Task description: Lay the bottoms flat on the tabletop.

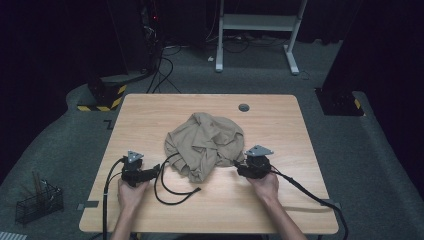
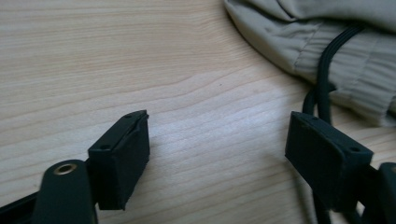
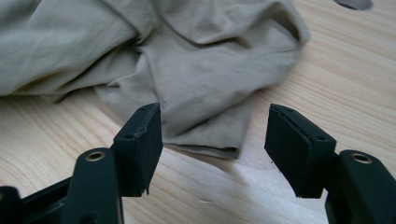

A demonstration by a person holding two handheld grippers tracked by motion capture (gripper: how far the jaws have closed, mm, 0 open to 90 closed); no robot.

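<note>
crumpled khaki garment point(image 1: 205, 142), soft and deeply creased with a ribbed elastic hem, heaped at the centre of the pale wood-grain table point(image 1: 150, 112). a black cable point(image 2: 327, 56) crosses its hem. left gripper point(image 2: 217, 158) and right gripper point(image 3: 215, 144) rest beside it, jaws wide apart, holding nothing.
</note>
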